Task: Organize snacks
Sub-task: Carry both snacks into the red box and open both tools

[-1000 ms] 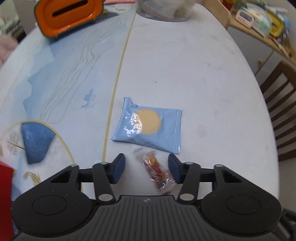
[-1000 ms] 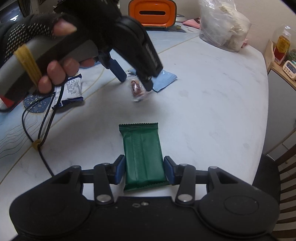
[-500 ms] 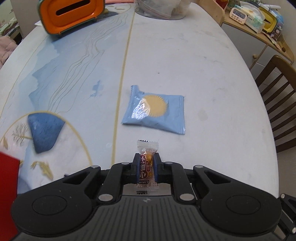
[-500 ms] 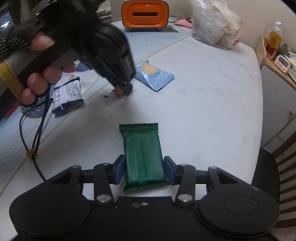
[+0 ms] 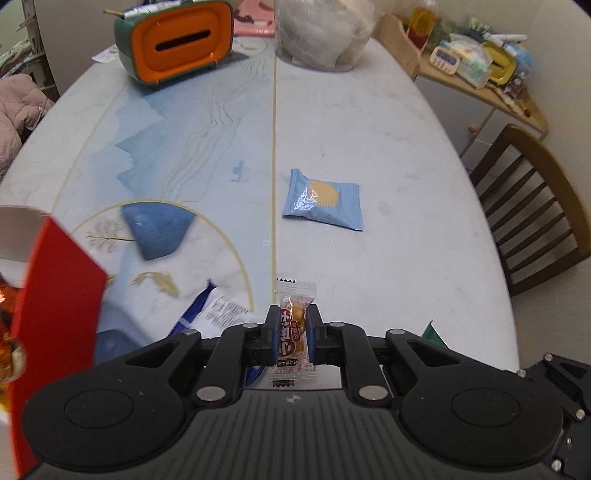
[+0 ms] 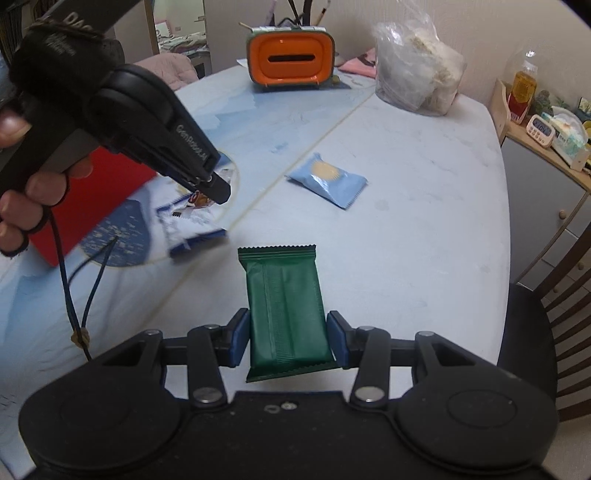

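Observation:
My left gripper (image 5: 291,334) is shut on a small clear-wrapped candy (image 5: 294,325) and holds it above the table; it also shows in the right wrist view (image 6: 210,188), next to the red box (image 6: 96,199). The red box (image 5: 51,295) stands open at my left. My right gripper (image 6: 288,341) has its pads against both sides of a green snack bar (image 6: 282,295) that lies on the table. A light blue packet with a yellow sun (image 5: 323,203) lies further out. A blue and white packet (image 6: 192,225) lies below the left gripper.
An orange and green tissue box (image 5: 177,40) and a clear bag of food (image 5: 321,29) stand at the table's far end. A wooden chair (image 5: 532,206) stands at the right edge. A side shelf with clutter (image 5: 480,62) lies beyond.
My left gripper closed on the candy, lifted it and moved back left toward the red box. My right gripper stayed around the green bar.

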Action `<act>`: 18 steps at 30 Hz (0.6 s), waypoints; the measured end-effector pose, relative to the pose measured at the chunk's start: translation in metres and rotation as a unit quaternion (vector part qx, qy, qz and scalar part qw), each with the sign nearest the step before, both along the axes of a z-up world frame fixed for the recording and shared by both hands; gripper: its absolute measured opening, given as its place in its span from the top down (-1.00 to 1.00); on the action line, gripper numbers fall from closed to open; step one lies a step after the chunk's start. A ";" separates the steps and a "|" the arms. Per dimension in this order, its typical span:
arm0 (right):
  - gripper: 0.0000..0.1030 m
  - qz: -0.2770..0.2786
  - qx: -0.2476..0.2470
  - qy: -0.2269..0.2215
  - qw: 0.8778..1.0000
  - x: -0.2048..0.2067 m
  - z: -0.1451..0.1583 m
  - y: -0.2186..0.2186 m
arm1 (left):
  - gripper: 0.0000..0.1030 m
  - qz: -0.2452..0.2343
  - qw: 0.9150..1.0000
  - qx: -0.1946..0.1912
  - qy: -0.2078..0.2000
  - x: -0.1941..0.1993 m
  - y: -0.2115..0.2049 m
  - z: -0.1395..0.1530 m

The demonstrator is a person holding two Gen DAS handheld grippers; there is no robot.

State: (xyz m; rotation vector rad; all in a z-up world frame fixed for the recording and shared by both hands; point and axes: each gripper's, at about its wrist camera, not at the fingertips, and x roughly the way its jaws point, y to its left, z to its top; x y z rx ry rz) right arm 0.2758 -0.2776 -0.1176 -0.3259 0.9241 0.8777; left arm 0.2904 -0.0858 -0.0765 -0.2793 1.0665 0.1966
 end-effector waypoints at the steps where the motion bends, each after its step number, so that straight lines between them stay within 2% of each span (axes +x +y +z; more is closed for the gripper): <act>1: 0.16 -0.003 0.000 -0.003 1.000 -0.005 0.006 0.002 | 0.74 -0.001 1.000 -0.002 -0.005 -0.008 0.002 0.006; 10: 0.16 -0.011 0.012 -0.019 1.000 -0.051 0.052 0.023 | 0.74 -0.008 0.999 -0.012 -0.033 -0.073 0.028 0.049; 18: 0.16 -0.009 0.032 -0.031 0.999 -0.088 0.089 0.058 | 0.74 0.004 0.999 -0.007 -0.050 -0.125 0.072 0.078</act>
